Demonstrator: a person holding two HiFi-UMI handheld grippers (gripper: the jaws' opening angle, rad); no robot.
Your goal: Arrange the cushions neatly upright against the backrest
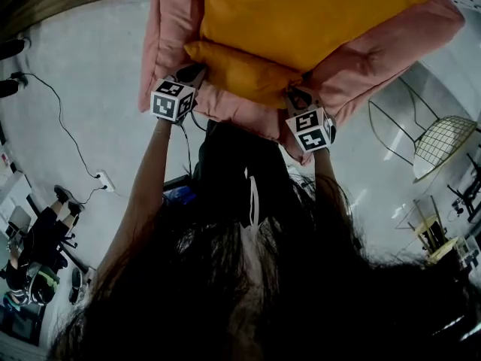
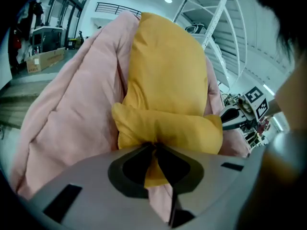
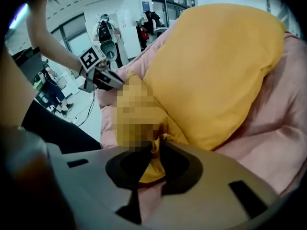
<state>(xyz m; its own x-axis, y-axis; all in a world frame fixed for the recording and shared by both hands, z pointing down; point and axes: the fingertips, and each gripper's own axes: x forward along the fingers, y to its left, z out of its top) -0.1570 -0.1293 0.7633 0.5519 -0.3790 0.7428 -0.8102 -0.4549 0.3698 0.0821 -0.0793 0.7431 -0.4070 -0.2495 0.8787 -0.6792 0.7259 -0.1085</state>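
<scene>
A big yellow cushion lies on a soft pink seat, its near edge folded over towards me. My left gripper is shut on the cushion's near left corner; in the left gripper view yellow fabric is pinched between the jaws. My right gripper is shut on the near right corner, and the right gripper view shows yellow fabric squeezed between its jaws. Each gripper shows in the other's view: the right gripper and the left gripper.
The pink seat stands on a pale grey floor. A wire chair is at the right. A power strip with a cable lies on the floor at the left. A cardboard box sits far off. Dark hair fills the bottom of the head view.
</scene>
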